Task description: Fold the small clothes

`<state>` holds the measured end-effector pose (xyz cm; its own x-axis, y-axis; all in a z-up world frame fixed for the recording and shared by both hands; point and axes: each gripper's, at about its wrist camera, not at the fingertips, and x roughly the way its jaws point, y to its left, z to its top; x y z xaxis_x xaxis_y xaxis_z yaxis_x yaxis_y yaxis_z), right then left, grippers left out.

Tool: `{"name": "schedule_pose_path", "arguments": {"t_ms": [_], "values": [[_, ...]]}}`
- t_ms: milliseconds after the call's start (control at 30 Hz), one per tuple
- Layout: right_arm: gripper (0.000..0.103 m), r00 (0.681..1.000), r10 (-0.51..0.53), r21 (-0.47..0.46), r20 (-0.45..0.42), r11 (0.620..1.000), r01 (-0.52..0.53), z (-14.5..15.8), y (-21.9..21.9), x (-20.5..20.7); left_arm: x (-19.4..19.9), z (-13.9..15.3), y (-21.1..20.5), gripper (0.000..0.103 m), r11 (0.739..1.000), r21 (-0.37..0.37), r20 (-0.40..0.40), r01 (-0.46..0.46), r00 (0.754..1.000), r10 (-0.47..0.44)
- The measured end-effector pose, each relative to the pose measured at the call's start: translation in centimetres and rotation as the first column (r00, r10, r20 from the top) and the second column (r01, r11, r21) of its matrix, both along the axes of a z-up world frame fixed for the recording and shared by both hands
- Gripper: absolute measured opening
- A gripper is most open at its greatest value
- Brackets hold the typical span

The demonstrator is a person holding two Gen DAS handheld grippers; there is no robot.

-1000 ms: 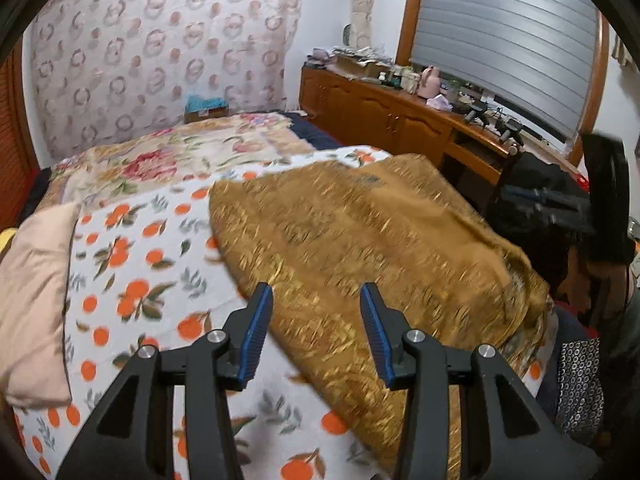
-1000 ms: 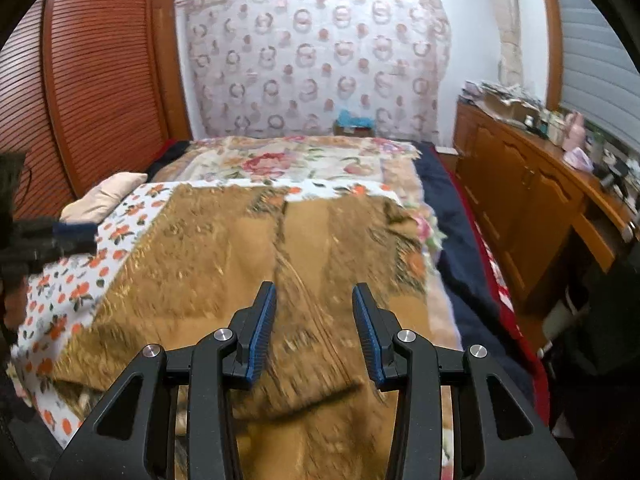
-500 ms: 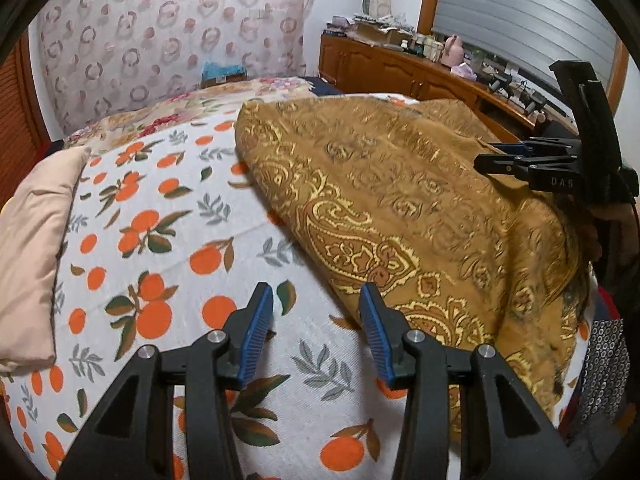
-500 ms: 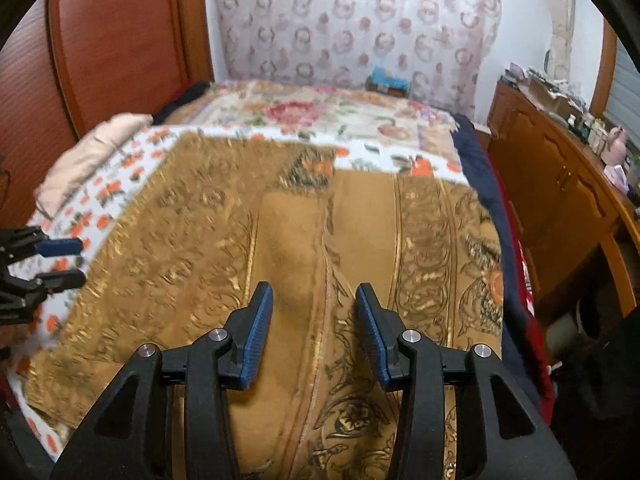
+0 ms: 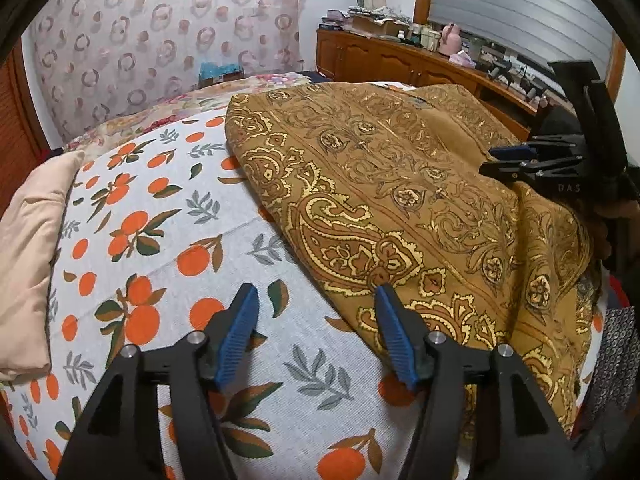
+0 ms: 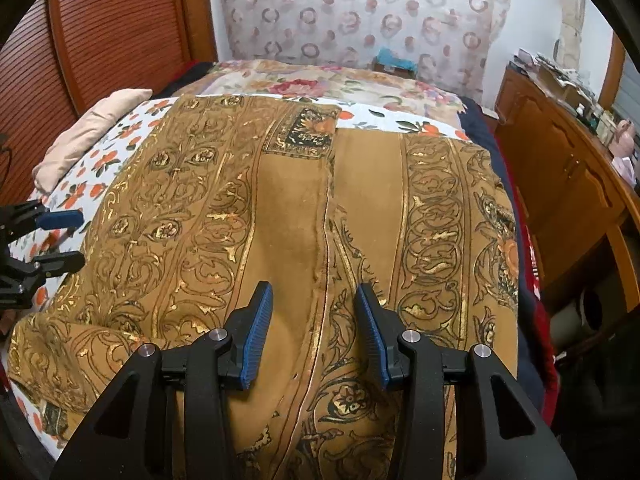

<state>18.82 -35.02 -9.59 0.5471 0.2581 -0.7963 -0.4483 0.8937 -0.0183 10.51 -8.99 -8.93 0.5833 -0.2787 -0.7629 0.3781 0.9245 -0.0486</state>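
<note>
My left gripper (image 5: 316,330) is opening beside the brown paisley cloth's (image 5: 400,200) edge; my right gripper (image 6: 314,330) is hovering half-open, empty, over it. The cloth's near end is running out of frame.

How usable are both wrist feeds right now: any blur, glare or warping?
Left wrist view: sharp, fisheye bends the orange-print sheet; dark corners. Right wrist view: sharp, gold print on the brown paisley garment glints, nothing washed out; wardrobe curves at the edge.
</note>
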Motion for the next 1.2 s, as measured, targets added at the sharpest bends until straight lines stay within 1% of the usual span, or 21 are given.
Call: {"name": "schedule_pose_path", "arguments": {"t_ms": [167, 200, 267, 300, 333, 467, 500, 567, 633, 700, 733, 833, 900, 967, 1067, 1100, 1200], "values": [[0.043, 1.000, 0.000, -0.003, 0.004, 1.000, 0.000, -0.1, 0.0, 0.0, 0.0, 0.0, -0.1, 0.064, 1.000, 0.004, 0.000, -0.007, 1.000, 0.007], [0.043, 1.000, -0.004, -0.012, 0.012, 1.000, 0.004, 0.0, 0.0, 0.1, 0.0, 0.0, -0.1, 0.064, 1.000, 0.006, 0.001, -0.008, 1.000, 0.008], [0.043, 0.999, -0.015, -0.036, 0.032, 0.999, 0.016, 0.1, 0.0, 0.2, 0.1, 0.0, -0.1, 0.069, 1.000, 0.012, 0.000, -0.020, 1.000, 0.020], [0.044, 0.999, -0.021, -0.040, 0.039, 0.999, 0.023, 0.2, -0.1, 0.4, 0.2, -0.1, 0.0, 0.069, 1.000, 0.007, -0.002, -0.021, 1.000, 0.021], [0.046, 0.999, -0.028, -0.036, 0.042, 0.999, 0.030, 0.2, -0.3, 0.5, 0.2, -0.1, 0.1, 0.069, 1.000, 0.005, -0.003, -0.021, 1.000, 0.021], [0.047, 0.999, -0.039, 0.017, -0.003, 0.999, 0.039, -0.2, -1.2, 1.3, 0.3, -0.1, 0.3, 0.069, 1.000, 0.010, -0.001, -0.022, 1.000, 0.022], [0.047, 0.999, -0.035, 0.021, -0.003, 0.999, 0.035, -0.3, -1.1, 1.2, 0.3, -0.1, 0.4, 0.069, 1.000, 0.009, -0.001, -0.022, 1.000, 0.022], [0.038, 1.000, -0.015, 0.029, 0.004, 0.999, 0.015, -0.3, -0.9, 0.7, 0.2, -0.1, 0.3, 0.069, 1.000, 0.014, 0.000, -0.021, 1.000, 0.021], [0.015, 1.000, 0.013, 0.032, 0.013, 0.999, -0.013, -0.1, -0.6, 0.2, 0.2, 0.0, 0.3, 0.069, 1.000, 0.008, -0.001, -0.021, 1.000, 0.021], [0.007, 0.999, 0.024, 0.021, 0.045, 0.999, -0.025, 0.4, -0.3, -0.3, 0.1, 0.2, 0.8, 0.069, 1.000, -0.013, 0.011, -0.024, 1.000, 0.024], [0.004, 0.998, 0.024, 0.025, 0.062, 0.999, -0.025, 0.7, -0.3, -0.6, -0.1, 0.4, 1.0, 0.069, 0.999, -0.027, 0.018, -0.032, 0.999, 0.033], [0.002, 0.991, 0.008, 0.057, 0.131, 0.998, -0.015, 2.6, -0.7, -1.6, -0.5, 1.5, 1.8, 0.069, 0.995, -0.082, 0.037, -0.051, 0.998, 0.054], [0.002, 0.985, -0.009, 0.085, 0.175, 0.996, -0.006, 4.0, -1.2, -2.3, -1.0, 2.3, 1.8, 0.069, 0.993, -0.103, 0.056, -0.049, 0.997, 0.055], [0.002, 0.975, -0.029, 0.090, 0.221, 0.996, 0.009, 5.3, -1.6, -3.1, -1.5, 3.2, 1.6, 0.069, 0.992, -0.118, 0.076, -0.042, 0.996, 0.051], [0.002, 0.960, -0.064, 0.075, 0.274, 0.996, 0.045, 7.3, -2.7, -4.1, -2.1, 3.9, 1.0, 0.069, 0.991, -0.130, 0.093, -0.024, 0.995, 0.036], [0.002, 0.958, -0.073, 0.070, 0.277, 0.996, 0.056, 7.7, -3.1, -4.1, -2.3, 4.1, 0.8, 0.069, 0.991, -0.132, 0.099, -0.015, 0.995, 0.028], [0.002, 0.939, -0.149, 0.020, 0.311, 0.989, 0.150, 8.5, -5.3, -4.1, -2.8, 4.4, -0.1, 0.069, 0.991, -0.130, 0.113, 0.007, 0.994, 0.008]]}}
